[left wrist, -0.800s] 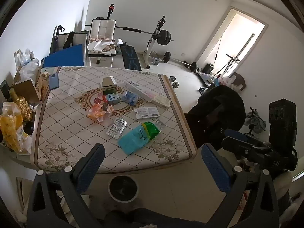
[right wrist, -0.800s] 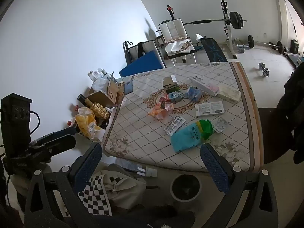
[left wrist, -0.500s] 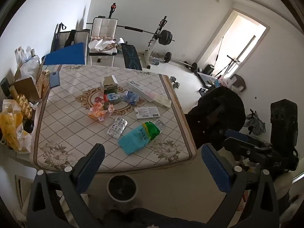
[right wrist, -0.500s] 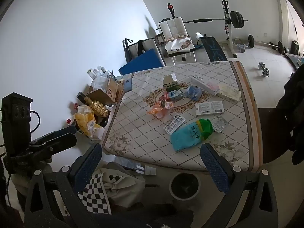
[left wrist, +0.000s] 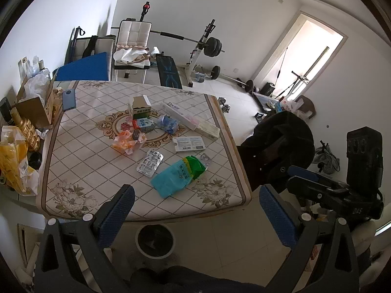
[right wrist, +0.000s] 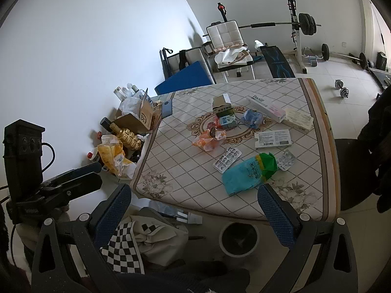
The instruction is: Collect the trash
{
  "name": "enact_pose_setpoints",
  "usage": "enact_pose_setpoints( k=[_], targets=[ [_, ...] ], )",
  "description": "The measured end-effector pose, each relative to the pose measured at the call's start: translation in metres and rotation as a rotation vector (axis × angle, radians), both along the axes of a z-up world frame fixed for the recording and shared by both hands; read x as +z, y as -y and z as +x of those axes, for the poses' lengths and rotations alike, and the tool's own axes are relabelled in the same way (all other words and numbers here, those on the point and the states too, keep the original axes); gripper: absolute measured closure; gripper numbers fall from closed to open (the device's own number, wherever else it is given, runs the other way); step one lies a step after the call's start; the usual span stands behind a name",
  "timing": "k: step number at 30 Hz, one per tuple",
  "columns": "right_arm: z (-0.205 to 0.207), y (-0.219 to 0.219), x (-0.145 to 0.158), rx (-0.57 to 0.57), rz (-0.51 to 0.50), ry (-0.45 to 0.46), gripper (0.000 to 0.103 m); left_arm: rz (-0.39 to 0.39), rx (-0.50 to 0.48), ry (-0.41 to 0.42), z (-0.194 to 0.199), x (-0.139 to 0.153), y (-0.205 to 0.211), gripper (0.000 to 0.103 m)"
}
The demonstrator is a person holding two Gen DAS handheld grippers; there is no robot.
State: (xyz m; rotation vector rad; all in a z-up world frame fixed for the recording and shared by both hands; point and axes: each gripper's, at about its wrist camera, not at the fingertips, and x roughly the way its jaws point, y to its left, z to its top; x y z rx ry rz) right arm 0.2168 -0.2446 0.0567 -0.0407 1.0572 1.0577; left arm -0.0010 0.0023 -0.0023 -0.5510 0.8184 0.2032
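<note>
the trash lies scattered on the tabletop ahead of both pairs of jaws: a teal and green bag nearest, just beyond our left gripper, with a blister pack beside it, a second blister pack, a white card, an orange wrapper, small boxes and a long white box farther off. the bin stands on the floor below the near edge of the tabletop, between our left jaws and a little under them. both pairs of jaws stand wide apart and hold nothing; the right gripper hangs over the near edge, the bag just past its right jaw. we judge nothing is collected yet. what could go wrong: the bag is limp and flat, so jaws closing from above may slide off it or drag the blister packs along and push them over the edge, missing the bin. the thin card and foil packs lie flush and may slip out of a pinch.
</note>
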Motion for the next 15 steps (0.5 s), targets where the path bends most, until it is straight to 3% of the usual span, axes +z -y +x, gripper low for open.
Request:
enact_pose_setpoints(
  k=[15],
  targets=[
    [-0.0013,-0.0077,-0.0002,0.005,-0.004,-0.005,0.000,-0.006,0.008,-0.007,0.0041,-0.0061,-0.0095,0.000]
  ],
)
